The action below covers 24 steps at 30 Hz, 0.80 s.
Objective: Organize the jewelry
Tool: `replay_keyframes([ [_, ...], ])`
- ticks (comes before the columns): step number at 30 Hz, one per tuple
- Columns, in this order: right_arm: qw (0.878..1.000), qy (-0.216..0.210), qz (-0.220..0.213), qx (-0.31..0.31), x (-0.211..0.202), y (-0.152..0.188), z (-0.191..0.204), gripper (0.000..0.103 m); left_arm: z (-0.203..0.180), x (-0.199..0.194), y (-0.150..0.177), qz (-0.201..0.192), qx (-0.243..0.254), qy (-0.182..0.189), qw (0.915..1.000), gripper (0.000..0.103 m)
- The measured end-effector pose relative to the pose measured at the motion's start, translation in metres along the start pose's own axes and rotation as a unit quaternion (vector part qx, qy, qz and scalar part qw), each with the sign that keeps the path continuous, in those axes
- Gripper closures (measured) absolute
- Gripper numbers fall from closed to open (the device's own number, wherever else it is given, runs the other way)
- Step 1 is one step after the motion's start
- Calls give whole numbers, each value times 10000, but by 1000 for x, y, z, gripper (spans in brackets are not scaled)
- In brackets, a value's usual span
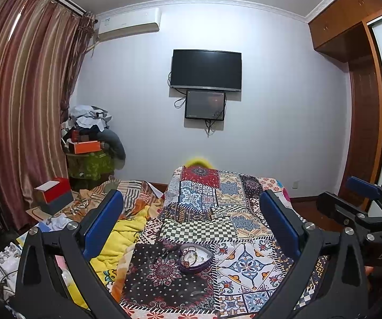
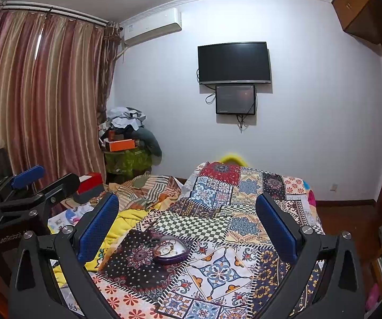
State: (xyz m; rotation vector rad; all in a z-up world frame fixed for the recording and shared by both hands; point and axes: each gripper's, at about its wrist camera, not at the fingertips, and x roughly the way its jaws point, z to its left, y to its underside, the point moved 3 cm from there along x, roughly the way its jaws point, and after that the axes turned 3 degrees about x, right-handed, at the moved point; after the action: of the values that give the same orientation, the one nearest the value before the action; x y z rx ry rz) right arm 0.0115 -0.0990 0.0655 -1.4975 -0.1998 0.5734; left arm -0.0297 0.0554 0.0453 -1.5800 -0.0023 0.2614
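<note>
A small dark purple heart-shaped dish (image 1: pixel 196 260) (image 2: pixel 170 250) with rings and chains in it lies on the patchwork bedspread (image 1: pixel 246 260) (image 2: pixel 217 268). My left gripper (image 1: pixel 191 223) hovers above and behind the dish, open wide, with nothing between its blue pads. My right gripper (image 2: pixel 188 223) is likewise open and empty, held above the bed with the dish low between its fingers. Each gripper shows at the edge of the other's view: the right gripper (image 1: pixel 350 199) and the left gripper (image 2: pixel 44 183).
A yellow blanket (image 1: pixel 121 242) and rumpled striped bedding (image 2: pixel 148 191) lie left of the bedspread. A red and grey box (image 1: pixel 55 194) sits at the bed's far left. A cluttered stand (image 1: pixel 89 143) fills the corner by the curtains (image 1: pixel 23 101). A wardrobe (image 1: pixel 363 122) stands on the right.
</note>
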Motion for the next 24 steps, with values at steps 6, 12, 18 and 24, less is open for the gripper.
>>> replay_keyframes([
  [6,10000,-20,4,10,1,0,-2,1,-1,2,3,58,-24,28,10000,0],
  [12,10000,-10,11,24,2,1,-3,0,-2,4,4,69,-22,85,9999,0],
  [18,10000,-2,47,36,5,2,-3,0,-1,5,4,79,-55,90,9999,0],
  [24,10000,2,81,21,7,3,-2,0,1,8,5,118,-91,113,9998,0],
])
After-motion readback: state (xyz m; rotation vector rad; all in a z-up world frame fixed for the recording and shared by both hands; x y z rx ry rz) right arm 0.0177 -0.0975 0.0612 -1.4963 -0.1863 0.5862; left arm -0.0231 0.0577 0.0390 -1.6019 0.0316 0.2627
